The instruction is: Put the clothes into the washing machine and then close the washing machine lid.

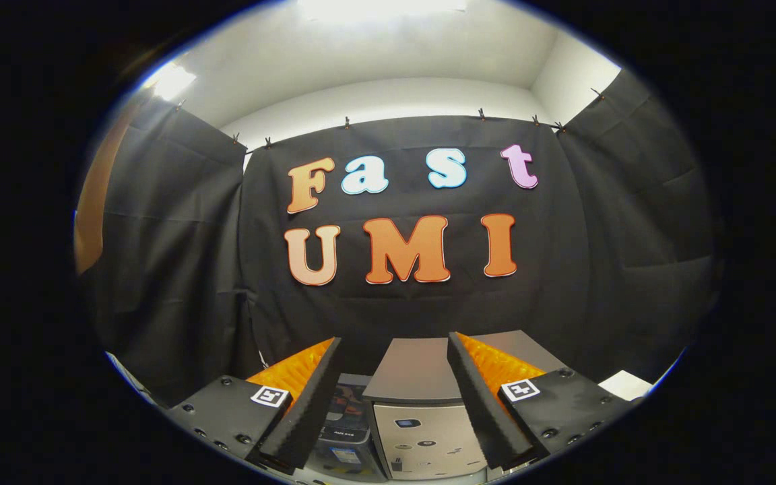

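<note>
Between my two fingers (391, 404) lies a wide gap with nothing in it: they stand spread apart and hold nothing. Each finger is a dark ribbed foam pad backed by an orange ridged plate, and each sits on a black block that bears a small square black-and-white marker (271, 396), fixed with round screws. Just ahead of the fingers and below them, seen through the gap, stands the washing machine (425, 438), a small pale box with a few small marks and a tiny dark window on its front. Its grey lid (411, 370) lies flat on top, so the machine looks shut from where I am; the right finger crosses in front of the lid's right part. Beside the machine, behind my left finger, stands a dark container (349, 421) with a label on its front and something orange and dark inside; I cannot tell what that is, nor whether it is the clothes. Off past my right finger a small white sheet (625, 385) lies on a surface that I take for the worktop, though little of it can be made out. Beyond all this hangs the black cloth wall (179, 269) of the booth, pinned up with small clips along its top edge, and above it a white wall and a ceiling with a bright light (374, 8).
</note>
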A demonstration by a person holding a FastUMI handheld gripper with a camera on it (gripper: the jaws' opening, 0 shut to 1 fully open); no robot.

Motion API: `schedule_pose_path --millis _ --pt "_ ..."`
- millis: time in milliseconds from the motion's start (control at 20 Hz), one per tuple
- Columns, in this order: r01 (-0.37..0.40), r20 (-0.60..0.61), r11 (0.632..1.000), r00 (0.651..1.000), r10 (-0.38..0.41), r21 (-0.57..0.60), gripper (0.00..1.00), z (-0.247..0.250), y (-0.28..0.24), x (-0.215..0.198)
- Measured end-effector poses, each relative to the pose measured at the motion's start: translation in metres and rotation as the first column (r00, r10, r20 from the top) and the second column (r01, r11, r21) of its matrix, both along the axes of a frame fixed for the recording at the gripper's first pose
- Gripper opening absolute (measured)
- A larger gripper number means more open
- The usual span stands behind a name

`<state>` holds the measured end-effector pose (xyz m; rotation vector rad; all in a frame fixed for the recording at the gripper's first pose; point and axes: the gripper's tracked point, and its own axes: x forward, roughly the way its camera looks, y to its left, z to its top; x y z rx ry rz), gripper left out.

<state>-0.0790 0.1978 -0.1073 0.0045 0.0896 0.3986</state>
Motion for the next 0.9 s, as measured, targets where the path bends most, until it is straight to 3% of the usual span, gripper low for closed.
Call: schedule_pose_path --millis 900 --pt "-0.03 -0.008 0.999 1.0 0.03 0.015 0.99 -0.003 0.013 0.0"
